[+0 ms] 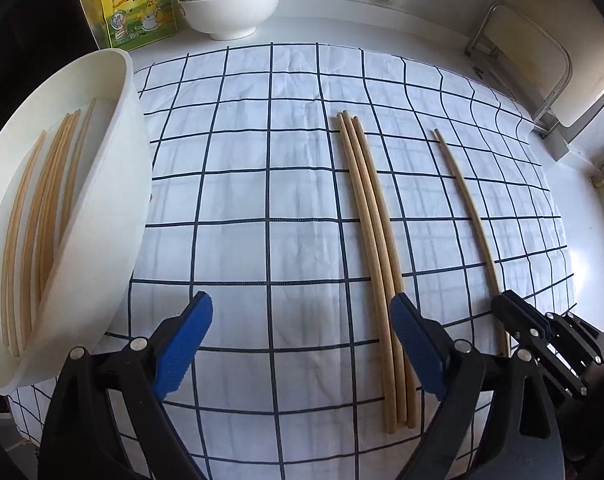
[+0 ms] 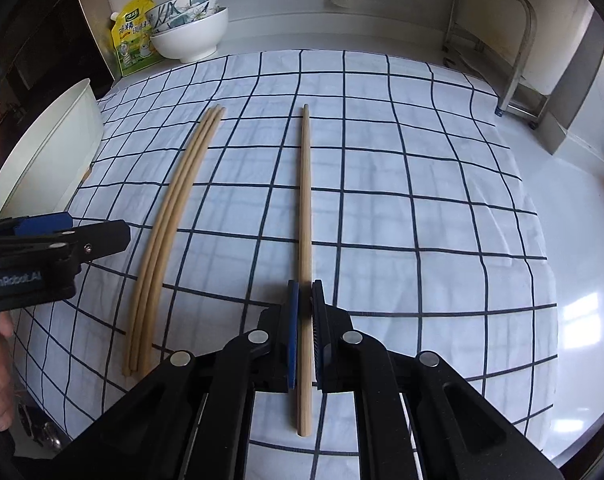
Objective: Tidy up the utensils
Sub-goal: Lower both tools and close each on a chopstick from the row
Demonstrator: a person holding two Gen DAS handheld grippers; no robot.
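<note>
R gripper (image 2: 305, 292) is pinching a single chopstick (image 2: 305, 200) at centre frame of its own view — pads pressed together on it, stick lying flat on the checked cloth (image 2: 401, 200). L gripper (image 1: 302, 340) is hanging spread wide over the cloth, holding nothing. Three chopsticks (image 1: 373, 240) are lying bunched just right of centre. More chopsticks are sitting in the white tub (image 1: 114, 208), left edge.

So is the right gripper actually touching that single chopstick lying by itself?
Touching. In the right wrist view the right gripper has both blue pads closed against the single chopstick, with no gap.
</note>
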